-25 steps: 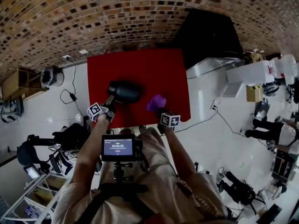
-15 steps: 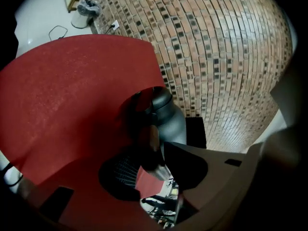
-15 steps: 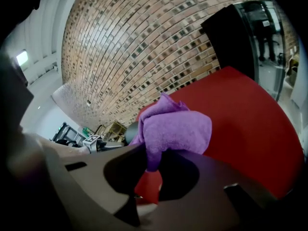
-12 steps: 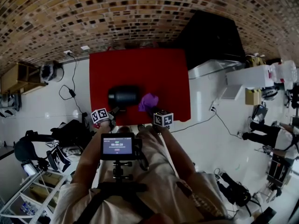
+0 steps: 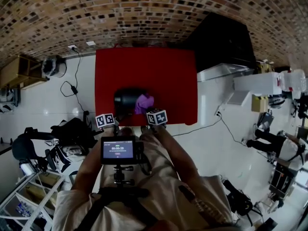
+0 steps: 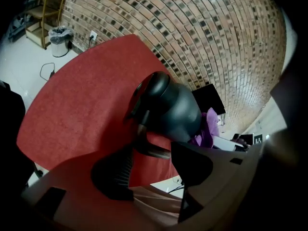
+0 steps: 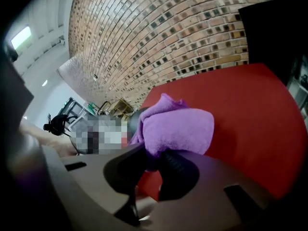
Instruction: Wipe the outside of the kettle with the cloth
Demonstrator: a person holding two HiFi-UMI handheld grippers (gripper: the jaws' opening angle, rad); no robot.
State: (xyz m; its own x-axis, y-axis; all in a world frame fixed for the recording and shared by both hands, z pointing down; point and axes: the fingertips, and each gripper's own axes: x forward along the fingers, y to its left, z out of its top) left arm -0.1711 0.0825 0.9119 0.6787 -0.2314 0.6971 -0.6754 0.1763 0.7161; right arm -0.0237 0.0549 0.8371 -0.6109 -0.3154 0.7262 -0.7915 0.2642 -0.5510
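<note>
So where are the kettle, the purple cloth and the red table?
kettle (image 6: 175,110): left gripper view, on its dark body.
purple cloth (image 7: 178,126): right gripper view, on its bunched middle.
red table (image 5: 144,69): head view, a bare patch.

A: In the head view we log bright, even light; the white floor (image 5: 211,110) shows soft glare at 3 o'clock, and the brick wall (image 5: 144,13) bows strongly toward 12.

B: Confirmed. In both gripper views we note black vignetting at the rim and a blurred, dim foreground at 6 o'clock. The kettle (image 6: 175,107) carries a dull sheen; the cloth (image 7: 177,126) reads sharp; a bright panel (image 7: 19,36) flares at 10.
</note>
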